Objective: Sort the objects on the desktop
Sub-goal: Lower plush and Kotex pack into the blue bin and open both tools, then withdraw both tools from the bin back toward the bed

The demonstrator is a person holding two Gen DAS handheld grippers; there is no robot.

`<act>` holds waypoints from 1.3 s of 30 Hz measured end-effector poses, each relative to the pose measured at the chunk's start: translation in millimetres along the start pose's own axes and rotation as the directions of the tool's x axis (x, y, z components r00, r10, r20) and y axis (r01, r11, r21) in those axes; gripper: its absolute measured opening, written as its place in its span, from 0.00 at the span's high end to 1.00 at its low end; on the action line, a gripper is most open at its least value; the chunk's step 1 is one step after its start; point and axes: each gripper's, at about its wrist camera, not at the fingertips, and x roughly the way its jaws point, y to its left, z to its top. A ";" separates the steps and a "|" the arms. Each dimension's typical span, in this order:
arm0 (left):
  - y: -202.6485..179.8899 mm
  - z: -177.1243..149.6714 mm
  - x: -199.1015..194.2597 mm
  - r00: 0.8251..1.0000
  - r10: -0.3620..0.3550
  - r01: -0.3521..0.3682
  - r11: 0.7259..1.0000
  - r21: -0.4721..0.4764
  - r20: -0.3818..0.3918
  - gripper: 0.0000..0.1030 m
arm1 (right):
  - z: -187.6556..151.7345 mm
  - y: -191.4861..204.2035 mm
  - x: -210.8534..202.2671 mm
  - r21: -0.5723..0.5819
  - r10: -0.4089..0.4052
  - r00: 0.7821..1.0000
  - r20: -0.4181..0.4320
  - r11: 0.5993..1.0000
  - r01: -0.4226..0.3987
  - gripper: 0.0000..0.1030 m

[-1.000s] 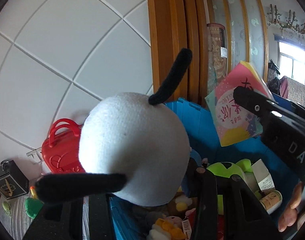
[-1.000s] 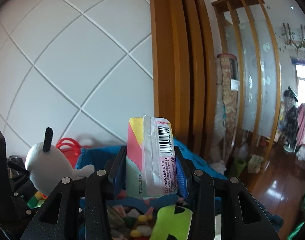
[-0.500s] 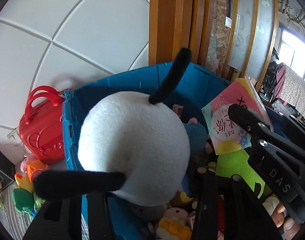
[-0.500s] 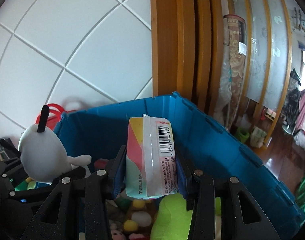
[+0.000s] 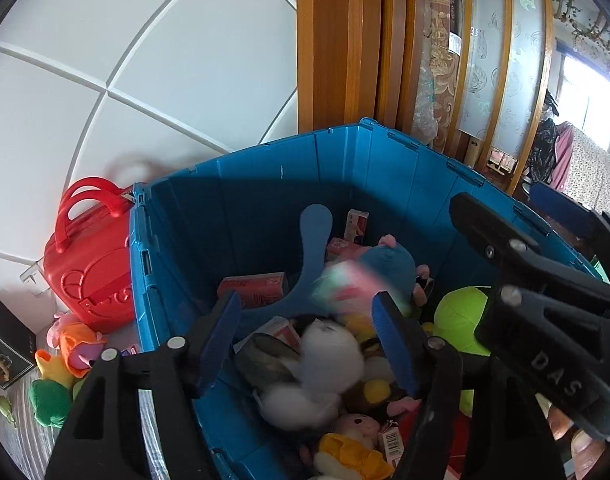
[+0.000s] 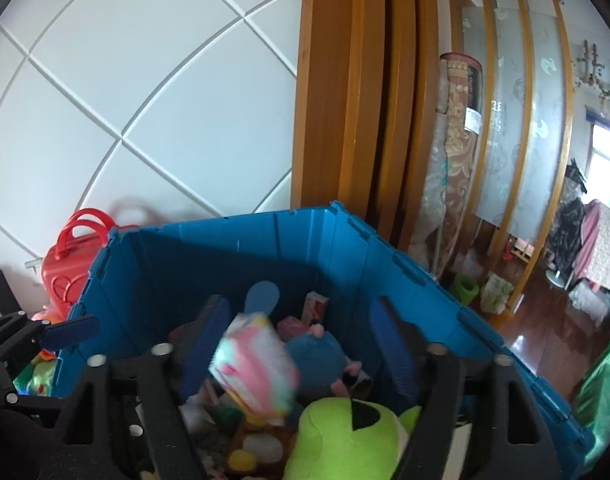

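Observation:
A big blue plastic bin (image 5: 265,200) full of toys and boxes fills both views; it also shows in the right wrist view (image 6: 233,264). My left gripper (image 5: 305,340) is open over it, and the white plush toy (image 5: 325,364) is a blur falling just below its fingers. My right gripper (image 6: 297,344) is open too, and the pink and white tissue pack (image 6: 257,364) is a blur dropping between its fingers. The same pack shows blurred in the left wrist view (image 5: 349,284). The right gripper's black body (image 5: 545,308) crosses the left wrist view.
In the bin lie a green plush (image 6: 345,436), a blue plush (image 5: 389,264) and red boxes (image 5: 253,288). A red toy case (image 5: 89,256) and small plush toys (image 5: 69,360) sit left of the bin. A white tiled wall and wooden frame (image 6: 345,100) stand behind.
Both grippers tilted down over the bin and opened. The white plush toy left the left gripper and the tissue pack left the right gripper; both are falling into the bin.

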 end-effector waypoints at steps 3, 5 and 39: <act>1.7 0.8 -0.1 1.000 0.000 0.000 1.000 -0.004 0.001 0.34 | 0.5 2.6 -1.8 -0.008 -0.006 1.000 0.008 1.000 0.006 0.07; 2.8 -0.3 -0.7 1.000 0.005 -0.005 1.000 -0.006 0.001 0.34 | 0.9 2.9 -2.8 -0.008 -0.007 1.000 0.011 1.000 0.007 0.00; 107.0 -126.3 -205.5 0.899 0.318 -0.251 0.938 -0.240 0.300 0.23 | -10.7 76.7 -170.3 0.018 0.351 0.922 0.165 0.933 -0.359 0.00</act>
